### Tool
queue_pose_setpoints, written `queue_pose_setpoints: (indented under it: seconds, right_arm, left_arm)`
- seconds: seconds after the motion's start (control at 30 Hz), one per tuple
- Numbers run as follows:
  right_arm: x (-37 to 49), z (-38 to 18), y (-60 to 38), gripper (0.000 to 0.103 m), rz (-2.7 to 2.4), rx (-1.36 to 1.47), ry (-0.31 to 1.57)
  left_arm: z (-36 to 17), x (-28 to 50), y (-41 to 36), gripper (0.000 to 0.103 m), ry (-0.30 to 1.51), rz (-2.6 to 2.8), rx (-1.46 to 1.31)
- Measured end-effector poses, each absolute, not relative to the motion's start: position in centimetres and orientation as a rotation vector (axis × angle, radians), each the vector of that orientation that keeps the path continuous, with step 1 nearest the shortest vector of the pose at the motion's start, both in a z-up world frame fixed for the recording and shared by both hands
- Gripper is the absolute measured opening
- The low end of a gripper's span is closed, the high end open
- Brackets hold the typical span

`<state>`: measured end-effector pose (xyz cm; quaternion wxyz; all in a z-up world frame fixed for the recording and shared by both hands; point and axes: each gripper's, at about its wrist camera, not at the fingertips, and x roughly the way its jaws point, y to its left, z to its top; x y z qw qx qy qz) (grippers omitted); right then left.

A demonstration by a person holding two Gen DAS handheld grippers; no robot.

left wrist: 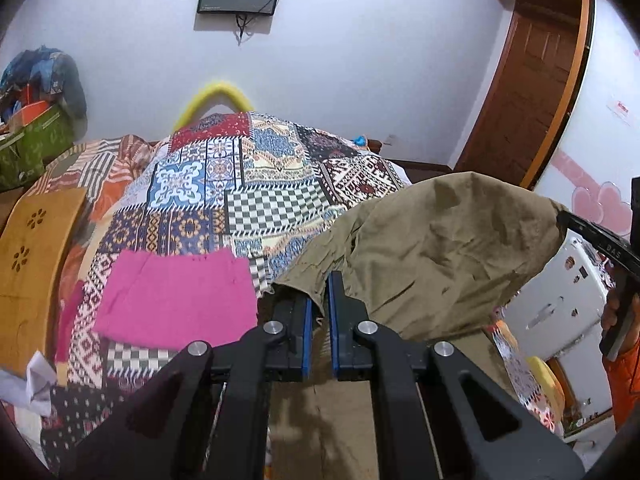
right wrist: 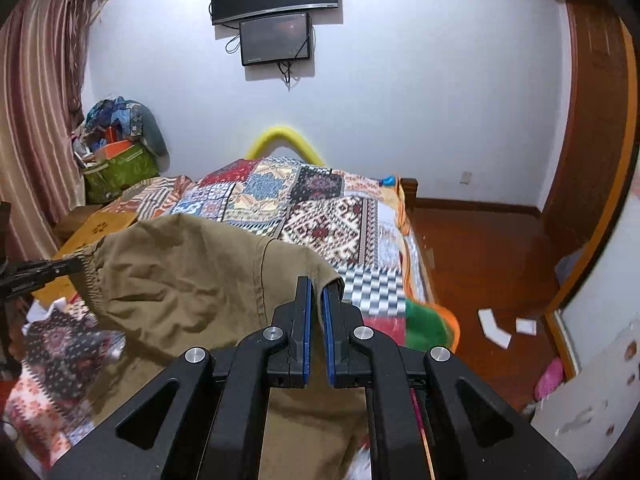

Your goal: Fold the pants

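1. So, the khaki pants are up off the bed, stretched between the two tools, with the cloth sagging in a big wrinkled drape and the rest hanging down under the cameras.
2. Left hand-held gripper: its blue-padded fingers are pinched on a frayed-looking edge of the pants, and the fabric spreads away to its right. In the right wrist view the same tool shows at the far left, biting what looks like the elastic waistband.
3. Right hand-held gripper: fingers squeezed on a seamed corner of the pants, with the fabric spreading off to its left. From the left wrist view it sits at the far right end of the cloth, with the person's hand behind it.
4. Under all that is the patchwork bedspread, covering the bed away toward the far wall.
5. A pink folded garment lies flat on the bedspread, just left of the left tool, apart from the pants.
6. Background stuff: two dark screens on the wall, a yellow foam arc at the far end of the bed, and white paper scraps on the wooden floor.
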<state>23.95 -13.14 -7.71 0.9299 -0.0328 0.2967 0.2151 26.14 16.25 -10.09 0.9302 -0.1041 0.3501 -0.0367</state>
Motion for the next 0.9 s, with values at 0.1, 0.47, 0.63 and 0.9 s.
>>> queue_pose_setpoints:
  seconds: [0.1, 0.47, 0.63, 0.9]
  right_arm:
    - [22.3, -7.8, -13.6, 0.005, 0.443, -0.051, 0.621]
    - [16.6, -10.2, -14.6, 0.004, 0.449, -0.063, 0.691]
    - [14.3, -12.5, -15.7, 0.004, 0.438, -0.068, 0.749]
    - [12.1, -17.9, -17.1, 0.004, 0.402, -0.052, 0.891]
  left_arm:
    - [-10.1, 24.4, 15.9, 0.006, 0.725, -0.081, -0.224]
    - [-12.9, 18.6, 14.1, 0.006, 0.797, -0.084, -0.207]
    - [-15.6, 16.5, 13.7, 0.007, 0.853, -0.074, -0.216]
    - [-19.4, 14.6, 13.4, 0.007, 0.929, -0.046, -0.190]
